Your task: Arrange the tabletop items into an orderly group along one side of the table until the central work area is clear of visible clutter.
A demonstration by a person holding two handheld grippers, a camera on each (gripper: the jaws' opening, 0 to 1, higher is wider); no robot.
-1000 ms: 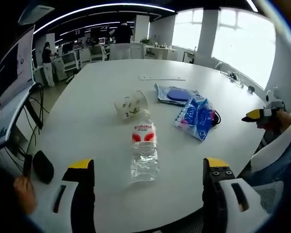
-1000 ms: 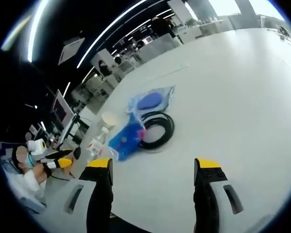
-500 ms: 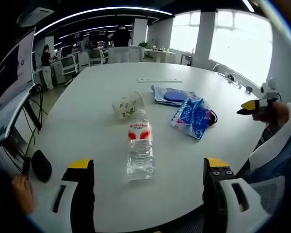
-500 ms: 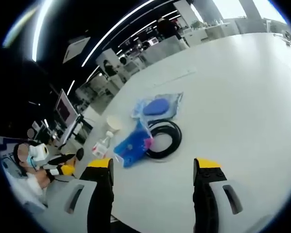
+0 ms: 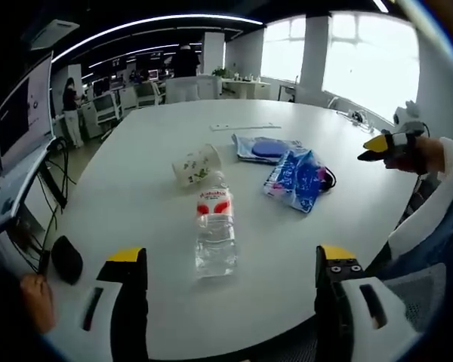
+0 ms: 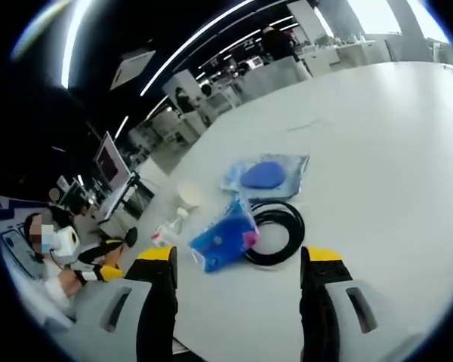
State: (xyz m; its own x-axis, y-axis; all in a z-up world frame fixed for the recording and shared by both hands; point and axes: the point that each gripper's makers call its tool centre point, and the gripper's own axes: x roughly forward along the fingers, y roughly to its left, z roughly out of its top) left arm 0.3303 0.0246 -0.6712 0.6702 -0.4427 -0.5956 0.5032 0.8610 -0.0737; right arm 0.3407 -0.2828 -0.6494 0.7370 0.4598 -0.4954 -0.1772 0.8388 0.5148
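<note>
Clutter sits mid-table, both claws wide open and holding nothing

Clear plastic water bottle with a red label lies on its side at centre frame in the left gripper view, between the left gripper jaws but well ahead of them. I'd grab it across the body, not the cap, so it doesn't roll. Floral paper cup is tipped over just above it; blue crinkly plastic bag sits right of centre. In the right gripper view the right gripper hovers over the white table, black coiled cable touching the bag. Flat clear pouch with a blue disc: contents too blurry to call, and the cable is mostly hidden behind the bag from the left.
</note>
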